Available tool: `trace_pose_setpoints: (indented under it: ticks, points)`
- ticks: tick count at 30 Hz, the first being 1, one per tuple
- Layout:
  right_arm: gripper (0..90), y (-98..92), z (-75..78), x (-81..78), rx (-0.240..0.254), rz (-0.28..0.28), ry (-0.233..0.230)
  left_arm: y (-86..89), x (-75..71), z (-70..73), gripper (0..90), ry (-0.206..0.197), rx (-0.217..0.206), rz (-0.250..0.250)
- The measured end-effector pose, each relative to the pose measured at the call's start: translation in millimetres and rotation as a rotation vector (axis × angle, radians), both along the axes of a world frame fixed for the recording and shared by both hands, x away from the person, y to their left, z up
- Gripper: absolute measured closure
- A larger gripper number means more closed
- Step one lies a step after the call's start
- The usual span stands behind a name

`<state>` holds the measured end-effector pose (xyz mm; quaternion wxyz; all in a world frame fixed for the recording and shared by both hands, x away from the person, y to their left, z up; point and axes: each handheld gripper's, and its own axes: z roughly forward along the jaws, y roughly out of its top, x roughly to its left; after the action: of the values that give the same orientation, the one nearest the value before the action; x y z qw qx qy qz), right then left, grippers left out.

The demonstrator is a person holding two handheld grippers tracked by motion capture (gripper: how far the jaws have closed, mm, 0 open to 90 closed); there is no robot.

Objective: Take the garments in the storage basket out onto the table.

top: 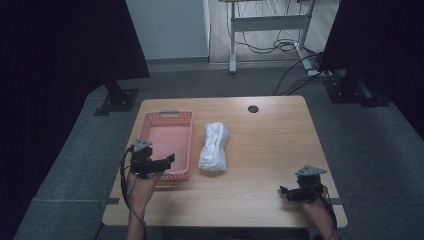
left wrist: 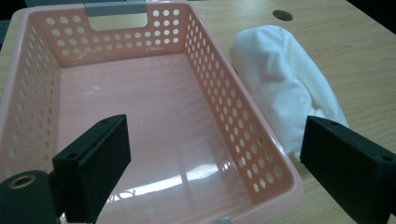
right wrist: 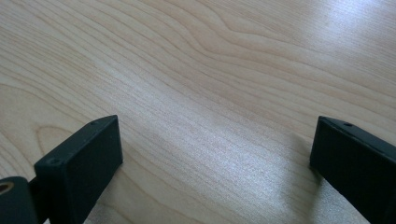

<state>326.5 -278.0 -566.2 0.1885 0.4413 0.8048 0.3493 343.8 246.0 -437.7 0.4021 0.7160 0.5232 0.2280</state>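
My left hand-held gripper (top: 167, 159) hangs over the near end of the pink perforated basket (left wrist: 219, 100), its jaws spread wide with nothing between them, and the white bundled cloth (top: 213, 146) lies on the tabletop (top: 270, 150) just beside the basket's right wall, between the basket and the open middle of the wood. I judge the step in hand to be reaching across for that cloth so it can go into the basket. From the left gripper view the cloth sits off to the right, beyond the basket's rim, so I would carry the gripper over the wall rather than across it low, then come down on the thick near end of the bundle where the folds bunch. A soft bundle will sag, so I want a deep bite through several layers, not a pinch on one loose edge. I should keep the jaws clear of the basket's side, since a nudge could slide the light basket. My right hand-held gripper (top: 286, 191) rests low near the tabletop's right front corner, well apart from the cloth, jaws released and empty; it can steady the basket if needed.
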Motion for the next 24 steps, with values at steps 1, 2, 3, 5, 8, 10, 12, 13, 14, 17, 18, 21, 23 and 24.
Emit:
trace_pose_setpoints:
  ticks: [1,2,3,5,8,10,12,13,14,17,18,21,23,24]
  points:
    - [1.9,0.0,0.0,0.0,0.000,0.000,0.000,0.8,-1.1,-0.5,7.9,0.000,0.000,-0.001]
    - [1.9,0.0,0.0,0.0,0.000,0.000,0.000,1.7,-2.5,-1.4,7.8,0.000,-0.001,-0.001]
    - [1.9,0.0,0.0,0.0,0.000,0.000,0.000,2.7,-4.0,-2.2,7.7,-0.001,-0.001,-0.001]
    - [1.9,0.0,0.0,0.0,0.000,0.000,0.000,5.0,-7.2,-3.9,7.4,-0.001,-0.004,0.002]
    - [2.0,0.0,0.0,0.0,0.000,-0.001,0.000,8.7,-12.2,-6.8,7.2,-0.003,-0.016,0.005]
    - [1.9,0.0,0.0,0.0,0.000,-0.001,0.000,11.1,-15.7,-9.3,7.2,-0.004,-0.015,0.009]
    - [1.9,0.0,0.0,0.0,0.000,-0.001,0.000,14.2,-19.3,-12.3,7.3,-0.003,-0.020,0.011]
    - [1.9,0.0,0.0,0.0,0.000,-0.002,-0.001,16.4,-21.3,-13.7,7.3,-0.004,-0.026,0.010]
    - [1.9,0.0,0.0,0.0,0.000,-0.002,0.000,18.5,-23.3,-15.2,7.3,-0.005,-0.034,0.013]
    - [1.9,0.0,0.0,0.1,0.000,-0.003,0.000,24.6,-29.1,-20.0,7.3,-0.006,-0.047,0.020]
    - [2.0,-0.1,0.0,0.1,0.000,-0.003,0.000,26.3,-31.1,-21.7,7.3,-0.006,-0.052,0.021]
    - [2.0,0.0,-0.1,0.1,0.000,-0.003,-0.001,30.3,-36.2,-26.9,7.3,-0.009,-0.061,0.027]
    - [2.0,-0.1,0.0,0.1,0.000,-0.003,0.000,32.7,-39.3,-30.1,7.3,-0.015,-0.070,0.030]
    - [1.9,0.0,-0.1,0.1,0.000,-0.003,-0.001,33.9,-40.7,-31.5,7.3,-0.014,-0.074,0.033]
